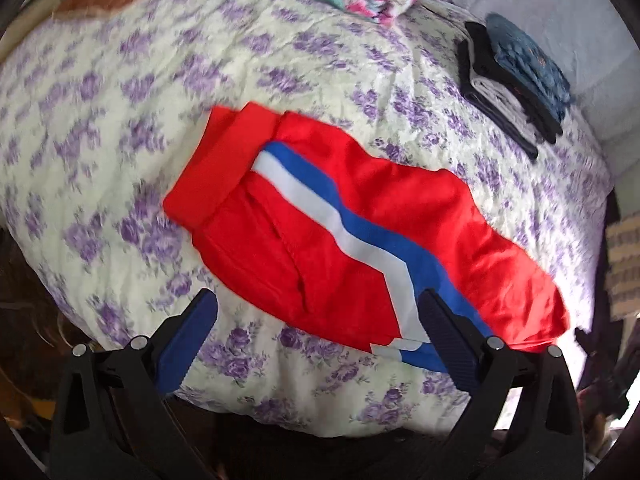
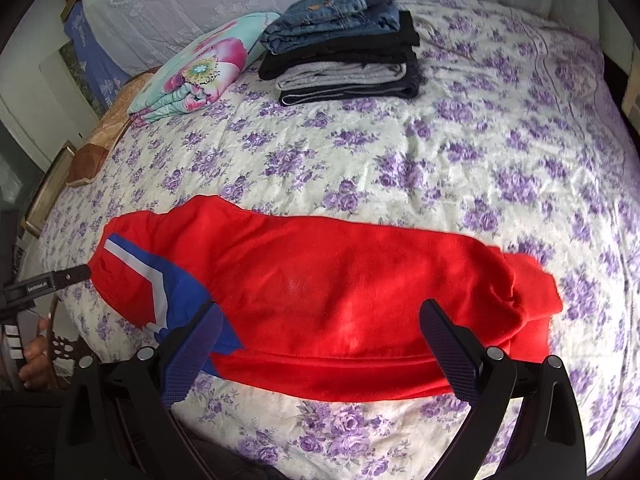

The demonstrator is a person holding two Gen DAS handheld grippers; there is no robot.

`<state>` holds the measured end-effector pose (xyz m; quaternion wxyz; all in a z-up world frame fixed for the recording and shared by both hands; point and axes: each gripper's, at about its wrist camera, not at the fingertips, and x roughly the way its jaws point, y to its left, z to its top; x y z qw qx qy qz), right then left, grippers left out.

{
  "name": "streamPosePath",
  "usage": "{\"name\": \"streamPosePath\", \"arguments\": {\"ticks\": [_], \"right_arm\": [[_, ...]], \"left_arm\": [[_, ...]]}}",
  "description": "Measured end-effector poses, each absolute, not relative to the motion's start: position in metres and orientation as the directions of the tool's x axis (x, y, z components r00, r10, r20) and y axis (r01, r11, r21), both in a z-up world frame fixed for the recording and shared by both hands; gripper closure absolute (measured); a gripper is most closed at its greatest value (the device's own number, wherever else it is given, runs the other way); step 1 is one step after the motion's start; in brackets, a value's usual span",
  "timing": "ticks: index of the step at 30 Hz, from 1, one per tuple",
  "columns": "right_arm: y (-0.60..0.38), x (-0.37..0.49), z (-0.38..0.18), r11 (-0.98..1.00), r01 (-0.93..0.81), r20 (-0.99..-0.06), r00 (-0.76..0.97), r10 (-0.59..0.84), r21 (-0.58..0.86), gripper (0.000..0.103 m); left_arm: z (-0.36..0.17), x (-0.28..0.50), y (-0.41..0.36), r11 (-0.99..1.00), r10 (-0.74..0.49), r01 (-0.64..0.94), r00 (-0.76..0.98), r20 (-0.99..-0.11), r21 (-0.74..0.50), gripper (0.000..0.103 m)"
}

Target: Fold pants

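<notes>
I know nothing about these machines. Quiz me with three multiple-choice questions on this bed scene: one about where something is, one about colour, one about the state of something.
1. Where does the stack of folded clothes lie relative to the red pants?
A. Farther up the bed, apart from them
B. On top of them
C. On the floor

2. Which colours make the stripe on the pants?
A. Green and yellow
B. White and blue
C. Black and grey

3. How do the right tongs stand?
A. Shut on the pants
B. Open, holding nothing
C. Shut on a pillow

Answers:
1 A: bare floral bedspread separates the stack from the pants.
2 B: a white band runs beside a blue one.
3 B: both fingers are spread wide over the pants, gripping no cloth.
</notes>
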<state>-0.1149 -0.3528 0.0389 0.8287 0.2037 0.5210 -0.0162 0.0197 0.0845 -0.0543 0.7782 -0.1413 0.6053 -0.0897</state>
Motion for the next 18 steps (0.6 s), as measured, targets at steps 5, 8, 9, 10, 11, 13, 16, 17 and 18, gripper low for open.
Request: {"name": "streamPosePath", "arguments": {"ticks": [5,8,9,10,11,13,16,17,18], "right_arm": [[-0.381,-0.134,0.012,0.817,0.379,-0.864,0.43,0.26,0.435,0.004],[-0.39,-0.147,-0.004,0.715,0.459,-0.833,0.443,0.33,0.528,0.004],[-0.392,-0.15,-0.007,0.688,0.481,-0.827,0.446,0.342,0.544,0.004],[-0.394,-0.154,-0.009,0.659,0.5,-0.818,0.453,0.355,0.563,0.004],[-0.396,-0.158,-0.011,0.634,0.515,-0.81,0.462,0.361,0.577,0.004],[-0.4,-0.165,-0.011,0.593,0.538,-0.796,0.484,0.364,0.599,0.004],[-0.407,-0.173,-0.008,0.534,0.564,-0.772,0.53,0.351,0.63,0.009],[-0.409,-0.174,-0.008,0.519,0.57,-0.767,0.538,0.351,0.637,0.014],[-0.41,-0.175,-0.009,0.505,0.577,-0.763,0.542,0.352,0.642,0.018]], "left_arm": [[-0.068,0.027,0.131,0.856,-0.425,-0.184,0.282,-0.86,-0.483,0.005],[-0.066,0.037,0.135,0.848,-0.435,-0.188,0.287,-0.854,-0.495,0.005],[-0.066,0.043,0.137,0.843,-0.443,-0.186,0.291,-0.848,-0.505,0.005],[-0.066,0.047,0.136,0.841,-0.447,-0.187,0.289,-0.847,-0.508,0.005],[-0.067,0.051,0.136,0.842,-0.445,-0.188,0.285,-0.849,-0.505,0.005],[-0.073,0.06,0.139,0.838,-0.441,-0.215,0.273,-0.855,-0.501,0.006],[-0.074,0.065,0.143,0.822,-0.462,-0.231,0.265,-0.846,-0.521,0.021],[-0.074,0.067,0.143,0.827,-0.456,-0.232,0.257,-0.852,-0.512,0.026],[-0.076,0.069,0.143,0.832,-0.454,-0.231,0.242,-0.858,-0.505,0.027]]}}
